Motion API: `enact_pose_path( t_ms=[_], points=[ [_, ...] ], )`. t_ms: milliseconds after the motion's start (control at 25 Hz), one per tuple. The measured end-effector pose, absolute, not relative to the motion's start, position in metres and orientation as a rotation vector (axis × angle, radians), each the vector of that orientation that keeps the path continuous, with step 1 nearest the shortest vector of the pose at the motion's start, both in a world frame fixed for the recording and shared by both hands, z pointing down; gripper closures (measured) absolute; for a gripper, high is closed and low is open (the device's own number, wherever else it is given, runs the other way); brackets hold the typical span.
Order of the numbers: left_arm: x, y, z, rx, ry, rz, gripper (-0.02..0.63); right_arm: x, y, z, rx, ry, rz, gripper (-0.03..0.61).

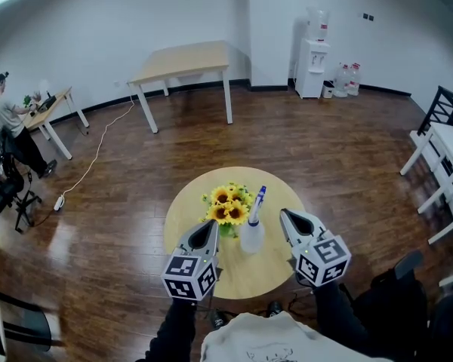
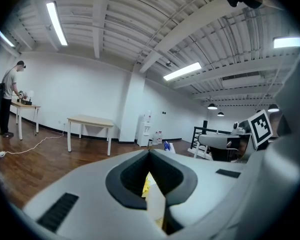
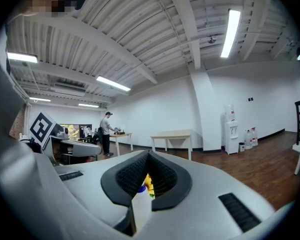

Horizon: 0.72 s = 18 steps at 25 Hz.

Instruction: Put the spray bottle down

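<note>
A clear spray bottle [image 1: 252,232] with a blue nozzle stands upright on the round wooden table [image 1: 245,277], just right of a bunch of sunflowers [image 1: 226,206]. My left gripper [image 1: 211,226] is shut and empty, its tip close to the flowers on the bottle's left. To the bottle's right, my right gripper [image 1: 283,214] is also shut and holds nothing. Neither touches the bottle. In the left gripper view the blue nozzle [image 2: 166,145] peeks over the closed left gripper [image 2: 150,151]. In the right gripper view a bit of yellow flower [image 3: 149,182] shows through the closed right gripper [image 3: 149,153].
A rectangular wooden table [image 1: 183,60] stands at the back, with a water dispenser [image 1: 314,57] and water jugs [image 1: 347,79] by the wall. A person [image 1: 9,118] is at a desk far left. White furniture [image 1: 444,151] lines the right side. A cable [image 1: 90,164] lies across the floor.
</note>
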<state>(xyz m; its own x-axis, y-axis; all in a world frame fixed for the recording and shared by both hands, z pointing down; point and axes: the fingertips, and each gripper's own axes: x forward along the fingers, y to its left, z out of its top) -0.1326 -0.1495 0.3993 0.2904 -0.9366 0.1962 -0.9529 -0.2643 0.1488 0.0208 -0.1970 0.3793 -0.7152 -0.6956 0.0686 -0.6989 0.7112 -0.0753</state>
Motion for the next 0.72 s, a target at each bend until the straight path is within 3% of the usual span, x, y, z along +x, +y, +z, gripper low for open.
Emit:
enact_pose_path(
  t_ms=[720],
  points=[
    [-0.120,-0.143,0.414,2.377,-1.672,0.120,0.626,0.014,-0.192,0.391,1.156,-2.880,0.166,0.594]
  ],
)
